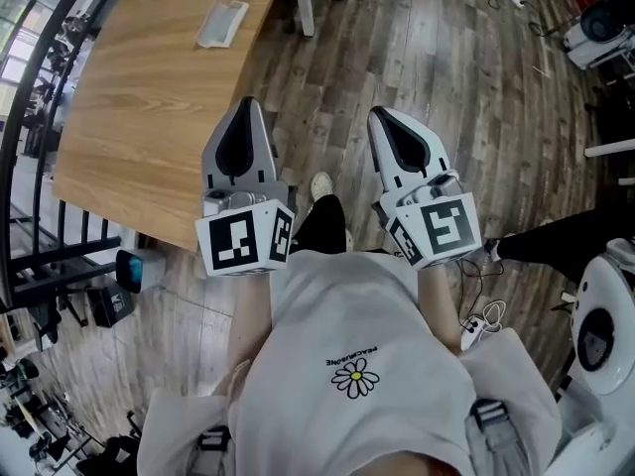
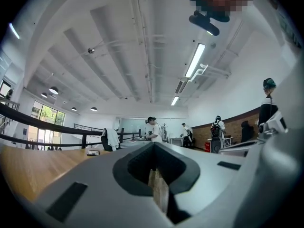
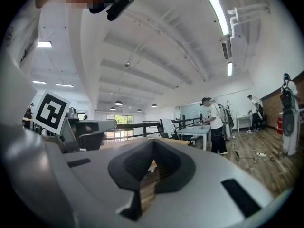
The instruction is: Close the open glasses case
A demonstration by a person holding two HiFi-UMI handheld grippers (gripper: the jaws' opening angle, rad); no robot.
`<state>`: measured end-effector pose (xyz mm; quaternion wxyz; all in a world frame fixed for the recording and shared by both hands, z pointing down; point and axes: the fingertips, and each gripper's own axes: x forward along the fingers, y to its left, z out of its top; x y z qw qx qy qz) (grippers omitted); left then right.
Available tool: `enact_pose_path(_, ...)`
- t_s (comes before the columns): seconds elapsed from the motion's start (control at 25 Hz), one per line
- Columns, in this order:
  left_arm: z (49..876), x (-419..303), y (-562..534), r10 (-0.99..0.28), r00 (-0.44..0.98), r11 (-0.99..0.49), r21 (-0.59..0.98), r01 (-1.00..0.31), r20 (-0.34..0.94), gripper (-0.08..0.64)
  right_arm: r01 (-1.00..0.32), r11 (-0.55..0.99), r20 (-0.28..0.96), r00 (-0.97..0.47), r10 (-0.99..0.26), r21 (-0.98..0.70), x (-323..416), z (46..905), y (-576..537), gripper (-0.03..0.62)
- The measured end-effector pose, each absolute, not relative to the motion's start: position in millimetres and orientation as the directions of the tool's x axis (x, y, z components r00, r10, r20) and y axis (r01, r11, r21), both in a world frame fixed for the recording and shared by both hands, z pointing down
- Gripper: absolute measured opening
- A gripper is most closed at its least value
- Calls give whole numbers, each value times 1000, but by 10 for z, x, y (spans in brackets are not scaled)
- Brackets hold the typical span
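Pointing level: left gripper [image 1: 245, 109], right gripper [image 1: 386, 119]

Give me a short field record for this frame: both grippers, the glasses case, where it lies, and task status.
left hand-held gripper: shut, nothing between the jaws
right hand-held gripper: shut, nothing between the jaws
glasses case: light grey, looks open, lying on the far part of the wooden table
contact: neither gripper touches the case; both are well short of it
task status: case not yet closed
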<state>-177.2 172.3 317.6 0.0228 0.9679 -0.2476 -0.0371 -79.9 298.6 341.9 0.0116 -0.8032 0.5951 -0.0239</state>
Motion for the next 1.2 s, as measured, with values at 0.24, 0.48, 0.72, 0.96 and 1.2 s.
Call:
enact_pose_path(0.24, 3239, -1276, 1338, -469, 875, -883, 63, -464, -122, 17, -961, -274, -21, 273, -962, 28, -393, 3356, 2620, 8)
enact_pose_path(0.48, 3241, -728, 663, -486, 863, -874, 96, -477, -139, 17, -964, -238, -28, 236, -971, 122, 68, 3205, 1982, 8)
enact_pose_path(0.72, 3276, -136, -223, -539, 832, -842, 88, -532, -130, 17, -975, -155, 8, 158, -987, 161, 655, 3200, 1048, 8)
enact_pose_path(0.96, 3462, 258, -1045, -645, 762, -763, 114, -637, -60, 17, -985, 5, 4, -4, -1000, 170, 992, 3109, 90, 8)
enact_pose_path(1.2, 3447, 297, -1670, -754, 654, -657, 54, -752, -64, 18, -975, 164, -21, -169, -985, 150, 1063, 3191, -762, 8)
